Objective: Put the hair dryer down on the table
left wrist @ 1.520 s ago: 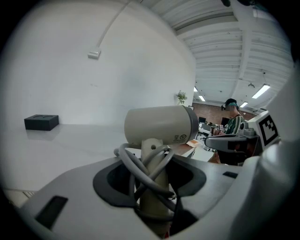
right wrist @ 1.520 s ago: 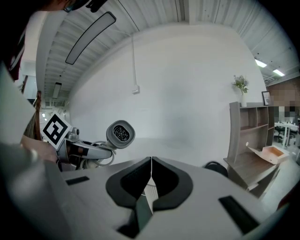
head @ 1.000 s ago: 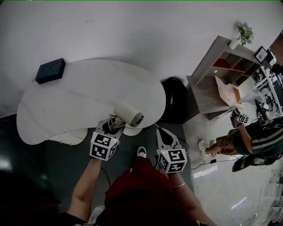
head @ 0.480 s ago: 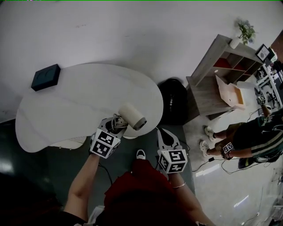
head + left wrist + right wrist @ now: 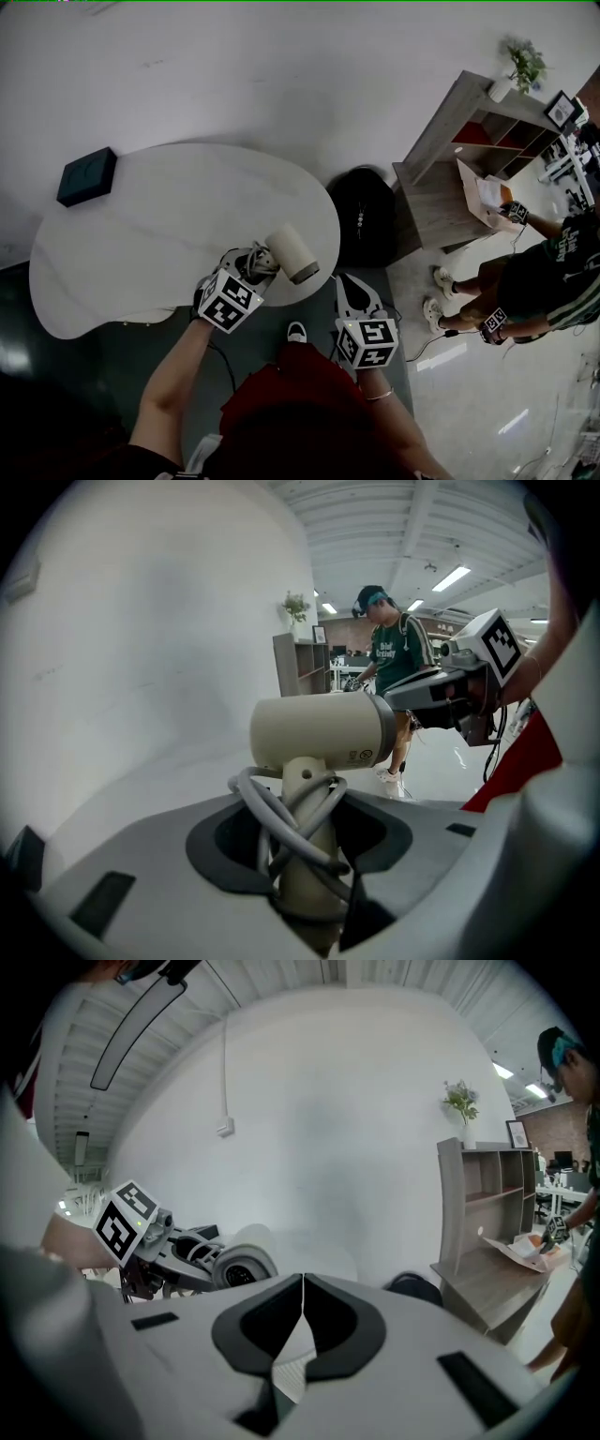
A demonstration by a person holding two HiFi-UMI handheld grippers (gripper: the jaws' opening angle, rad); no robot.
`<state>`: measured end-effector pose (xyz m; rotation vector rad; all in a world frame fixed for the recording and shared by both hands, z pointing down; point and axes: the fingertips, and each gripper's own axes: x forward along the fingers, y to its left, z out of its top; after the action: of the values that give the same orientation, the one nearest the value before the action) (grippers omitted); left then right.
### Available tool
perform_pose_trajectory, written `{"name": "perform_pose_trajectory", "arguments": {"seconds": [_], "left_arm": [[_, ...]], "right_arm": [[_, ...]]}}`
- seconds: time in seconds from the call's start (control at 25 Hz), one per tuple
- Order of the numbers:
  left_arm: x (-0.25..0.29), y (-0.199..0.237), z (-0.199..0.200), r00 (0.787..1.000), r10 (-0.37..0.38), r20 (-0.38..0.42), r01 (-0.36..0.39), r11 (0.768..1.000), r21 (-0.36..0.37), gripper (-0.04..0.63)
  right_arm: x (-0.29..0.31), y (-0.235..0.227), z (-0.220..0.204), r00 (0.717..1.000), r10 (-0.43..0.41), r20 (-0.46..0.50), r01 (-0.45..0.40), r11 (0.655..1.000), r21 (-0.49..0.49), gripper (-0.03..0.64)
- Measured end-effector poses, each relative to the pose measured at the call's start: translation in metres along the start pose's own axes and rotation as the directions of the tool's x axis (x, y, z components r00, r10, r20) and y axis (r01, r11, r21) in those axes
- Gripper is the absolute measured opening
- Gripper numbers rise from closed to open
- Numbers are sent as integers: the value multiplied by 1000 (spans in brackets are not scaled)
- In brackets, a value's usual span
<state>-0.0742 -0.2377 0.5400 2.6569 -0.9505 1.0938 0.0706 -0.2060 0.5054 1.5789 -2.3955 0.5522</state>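
White table (image 5: pixel 169 216), left tool (image 5: pixel 251 266) clamping hair dryer (image 5: pixel 292 253) handle, right tool (image 5: pixel 347 281) closed, empty

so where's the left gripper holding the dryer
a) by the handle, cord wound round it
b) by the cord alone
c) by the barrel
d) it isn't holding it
A: the left gripper view shows the left gripper with its jaws closed on the handle of the dryer, over the wound cord.

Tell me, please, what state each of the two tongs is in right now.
Left tongs: closed on the handle of the hair dryer.
Right tongs: shut, holding nothing.
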Motion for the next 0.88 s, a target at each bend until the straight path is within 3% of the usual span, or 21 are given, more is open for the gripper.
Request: {"name": "perform_pose_trajectory", "arguments": {"seconds": [0.52,0.88], "left_arm": [[48,1,10,983,-152,-100,168,968,184,213],[68,0,9,968,-210,-136,237,942,237,213]], "right_arm": [[23,-29,2,999,-37,-26,38,999,35,15],[35,-40,-2,998,-46,-51,49,998,50,15]]}}
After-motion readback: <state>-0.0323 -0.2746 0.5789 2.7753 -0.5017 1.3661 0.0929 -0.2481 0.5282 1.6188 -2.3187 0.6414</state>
